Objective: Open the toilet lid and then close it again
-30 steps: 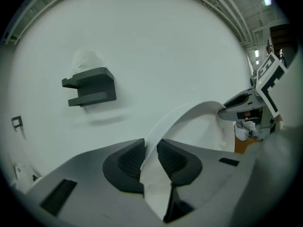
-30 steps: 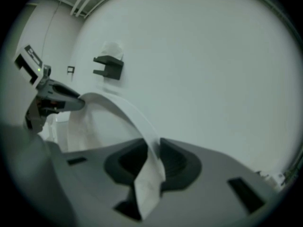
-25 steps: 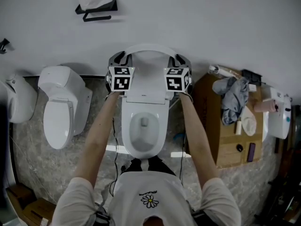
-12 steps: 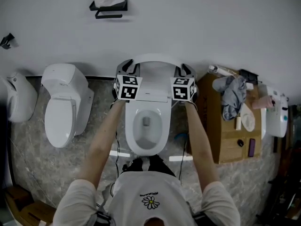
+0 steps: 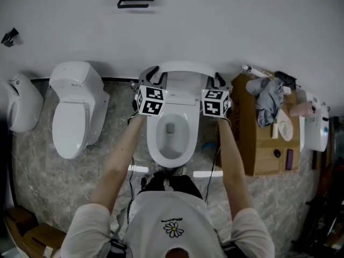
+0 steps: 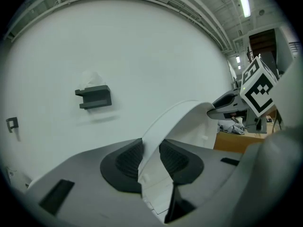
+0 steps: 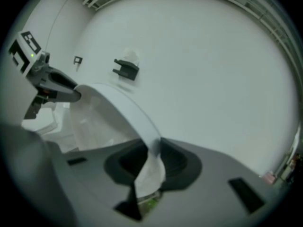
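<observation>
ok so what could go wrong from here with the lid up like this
1. The left claw has just been opening its jaws with the toilet lid edge between them. If that grip slips, the lid hangs on the right claw alone and may twist.
2. The lid stands raised over the open bowl. Let go from here, it could slam down.

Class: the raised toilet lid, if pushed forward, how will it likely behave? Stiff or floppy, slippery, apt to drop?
Probably stiff: the toilet lid shows a clean, unsagging arch. Its smooth white surface looks slippery. Standing raised behind the bowl, it would likely swing down when pushed.
</observation>
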The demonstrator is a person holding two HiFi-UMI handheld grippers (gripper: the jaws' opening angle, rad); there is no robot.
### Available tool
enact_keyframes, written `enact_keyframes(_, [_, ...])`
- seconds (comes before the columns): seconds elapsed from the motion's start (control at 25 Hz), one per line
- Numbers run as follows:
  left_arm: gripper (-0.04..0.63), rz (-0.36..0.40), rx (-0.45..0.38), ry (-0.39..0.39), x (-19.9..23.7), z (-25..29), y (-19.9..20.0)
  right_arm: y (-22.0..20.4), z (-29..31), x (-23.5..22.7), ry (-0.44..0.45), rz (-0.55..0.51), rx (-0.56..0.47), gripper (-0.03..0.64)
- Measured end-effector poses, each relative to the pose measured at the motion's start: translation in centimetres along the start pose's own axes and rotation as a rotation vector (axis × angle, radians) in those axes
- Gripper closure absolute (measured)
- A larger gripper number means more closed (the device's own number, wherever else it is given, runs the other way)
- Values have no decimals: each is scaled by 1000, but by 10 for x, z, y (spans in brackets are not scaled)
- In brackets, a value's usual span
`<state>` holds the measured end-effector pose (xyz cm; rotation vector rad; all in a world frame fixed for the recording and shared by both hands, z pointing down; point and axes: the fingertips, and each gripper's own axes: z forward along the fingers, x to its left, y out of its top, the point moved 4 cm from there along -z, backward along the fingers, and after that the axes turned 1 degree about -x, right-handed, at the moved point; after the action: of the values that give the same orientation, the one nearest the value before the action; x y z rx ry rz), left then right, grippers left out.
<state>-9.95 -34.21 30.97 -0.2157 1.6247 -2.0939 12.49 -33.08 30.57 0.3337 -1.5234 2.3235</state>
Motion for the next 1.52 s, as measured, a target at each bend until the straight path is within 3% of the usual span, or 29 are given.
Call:
enact_keyframes(0.24, [460, 27, 26, 23, -16, -26, -14, -20, -27, 8, 33, -20, -21, 515])
enact_keyframes(0.72, [460, 149, 116, 69, -58, -95, -58, -74, -96, 37, 142, -173, -37, 488])
enact_keyframes(0.92, [460, 175, 170, 84, -80, -124, -87, -106, -126, 54, 148, -255, -20, 482])
enact_keyframes(1.2, [451, 238, 250, 42, -98, -155, -119, -139, -155, 76, 185, -308, 42, 468])
enact_keyframes(1.52, [437, 298, 263, -7, -117, -175, -148, -172, -176, 92, 186, -371, 109, 459])
